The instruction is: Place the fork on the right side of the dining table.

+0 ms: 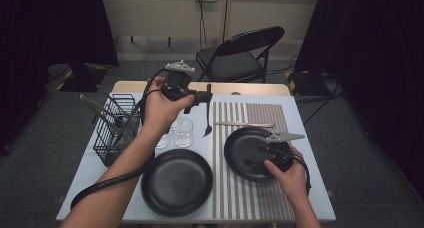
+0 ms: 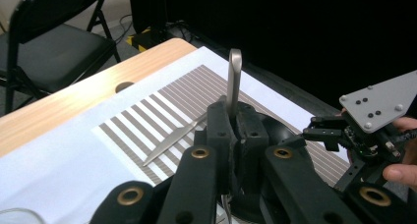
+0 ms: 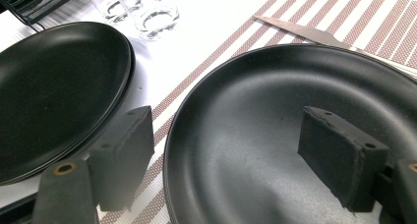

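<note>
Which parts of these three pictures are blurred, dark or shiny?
High view: room edges dark, table evenly lit. Left gripper view: near black jaws soft, fork handle catches light, background black. Right gripper view: plate shows a dull sheen, glasses at the top slightly blurred.

- The left gripper (image 1: pixel 202 99) is raised in the left hand (image 1: pixel 159 108), its jaws clamped tight on a fork (image 1: pixel 208 113).
- The right gripper (image 1: pixel 265 155) sits low over the striped placemat (image 1: pixel 227 188), jaws apart, apparently straddling the rim of a black plate (image 1: pixel 240 153).
- Both forearms reach forward.
</note>
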### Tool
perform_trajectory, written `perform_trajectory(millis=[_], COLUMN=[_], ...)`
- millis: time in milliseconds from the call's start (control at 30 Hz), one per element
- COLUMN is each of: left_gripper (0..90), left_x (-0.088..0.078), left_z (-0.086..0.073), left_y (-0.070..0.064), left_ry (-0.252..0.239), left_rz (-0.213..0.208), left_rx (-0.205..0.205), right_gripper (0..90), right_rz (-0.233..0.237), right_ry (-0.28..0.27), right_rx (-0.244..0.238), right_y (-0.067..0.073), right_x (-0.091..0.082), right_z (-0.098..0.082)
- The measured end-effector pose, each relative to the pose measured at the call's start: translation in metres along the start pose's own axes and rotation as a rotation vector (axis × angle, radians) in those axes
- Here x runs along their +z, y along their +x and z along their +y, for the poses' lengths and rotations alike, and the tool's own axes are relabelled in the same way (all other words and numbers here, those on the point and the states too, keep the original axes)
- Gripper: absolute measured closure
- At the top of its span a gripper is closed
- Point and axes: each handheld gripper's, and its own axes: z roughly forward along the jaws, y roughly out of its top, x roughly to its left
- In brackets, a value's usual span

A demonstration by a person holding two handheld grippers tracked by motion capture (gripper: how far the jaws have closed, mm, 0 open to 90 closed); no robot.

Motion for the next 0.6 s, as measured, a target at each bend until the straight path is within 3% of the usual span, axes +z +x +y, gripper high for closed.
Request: perform_trajectory(millis=[600], left_gripper=[86.9], left_x=[0.023], left_z=[-0.015], left_y=[-0.017], left_ry=[0.013], left_rz=[-0.04], left_rx=[0.009], right_gripper=[20.7], right_rz=[-0.006], right_ry=[0.002], right_rx=[-0.024], right_y=[0.008], right_x=[-0.001], right_z=[0.006])
